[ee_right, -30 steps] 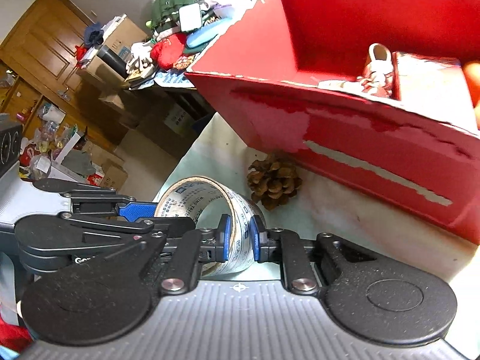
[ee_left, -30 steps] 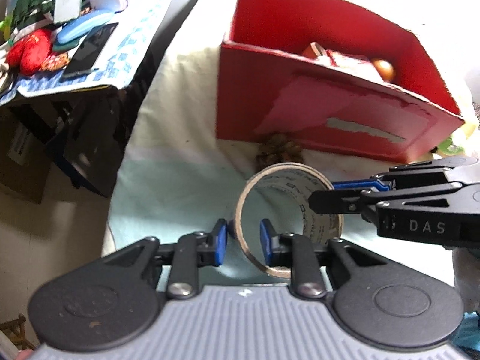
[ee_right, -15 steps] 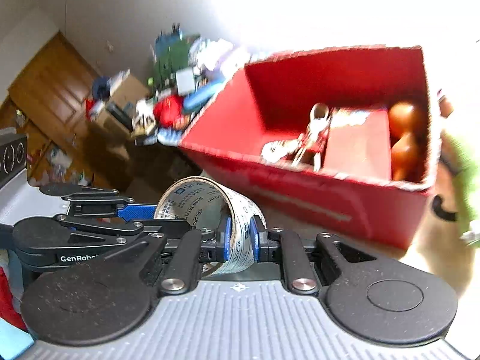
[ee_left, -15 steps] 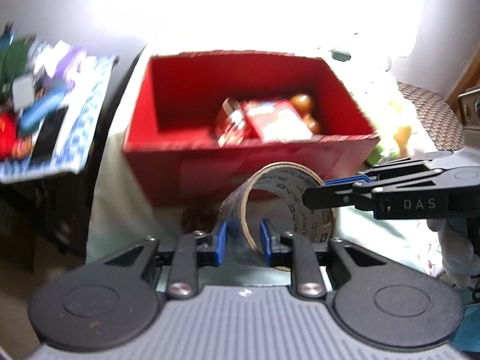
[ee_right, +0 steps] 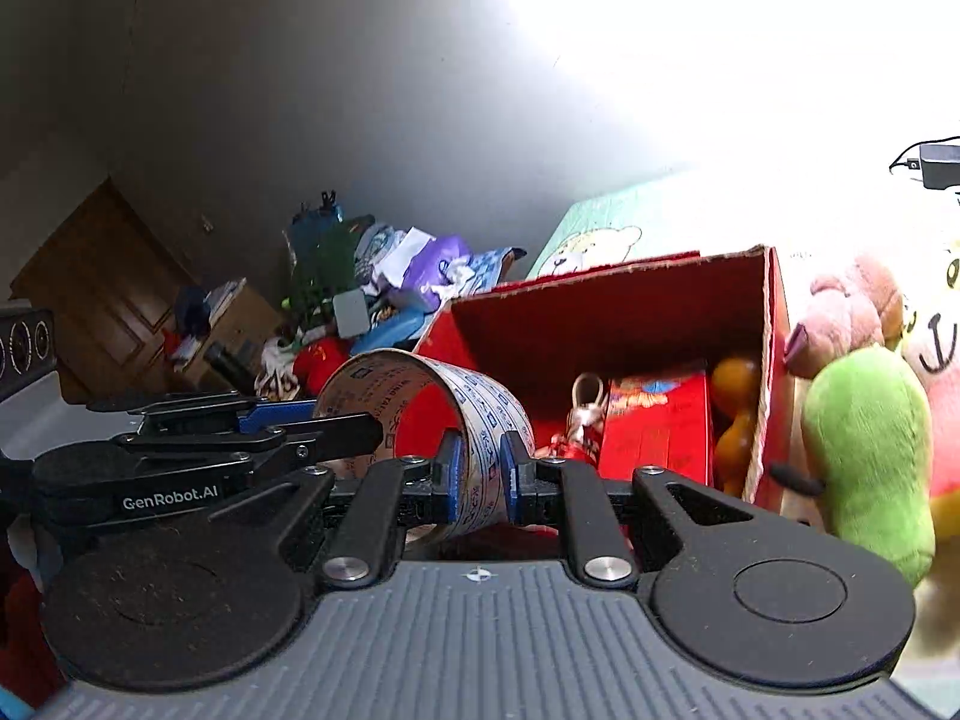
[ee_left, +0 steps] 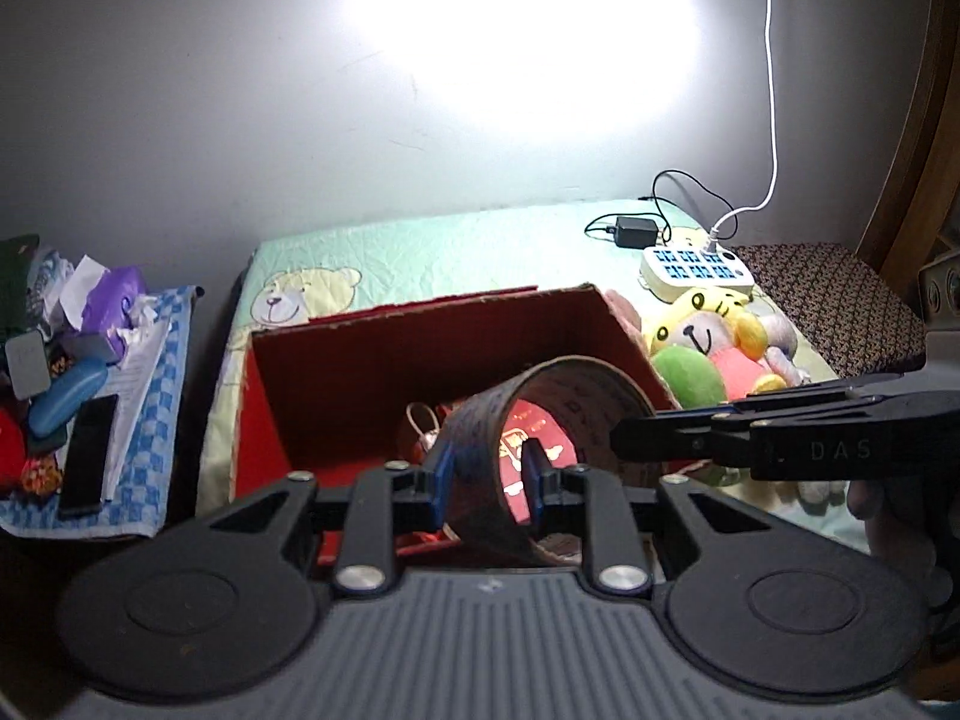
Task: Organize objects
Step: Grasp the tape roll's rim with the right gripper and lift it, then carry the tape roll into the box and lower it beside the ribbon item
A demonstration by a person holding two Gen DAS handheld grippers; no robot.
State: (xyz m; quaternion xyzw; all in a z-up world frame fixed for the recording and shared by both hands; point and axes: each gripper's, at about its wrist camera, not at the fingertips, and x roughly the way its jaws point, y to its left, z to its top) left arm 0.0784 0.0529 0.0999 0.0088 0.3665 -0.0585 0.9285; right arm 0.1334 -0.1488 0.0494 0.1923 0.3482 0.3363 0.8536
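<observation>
A roll of printed packing tape (ee_left: 576,378) hangs in the air over the near part of the open red cardboard box (ee_left: 336,396). My left gripper (ee_left: 487,471) is shut on the roll's left wall. From the right, my right gripper (ee_left: 621,438) pinches the opposite wall. In the right wrist view the right gripper (ee_right: 480,468) is shut on the tape roll (ee_right: 432,378), and the left gripper (ee_right: 372,423) reaches in from the left. The red box (ee_right: 600,312) holds a red packet (ee_right: 654,426), orange round things (ee_right: 735,378) and a small keychain item (ee_right: 585,402).
Plush toys (ee_left: 708,348) lie against the box's right side on the bear-print sheet (ee_left: 456,252). A power strip (ee_left: 696,264) with cables sits behind them. A cluttered side table (ee_left: 90,372) stands left of the bed. Behind that clutter is a wooden door (ee_right: 90,276).
Both grippers have risen with the tape roll, from the sheet in front of the box to above its near edge. The pine cone has dropped out of view and the box's inside shows.
</observation>
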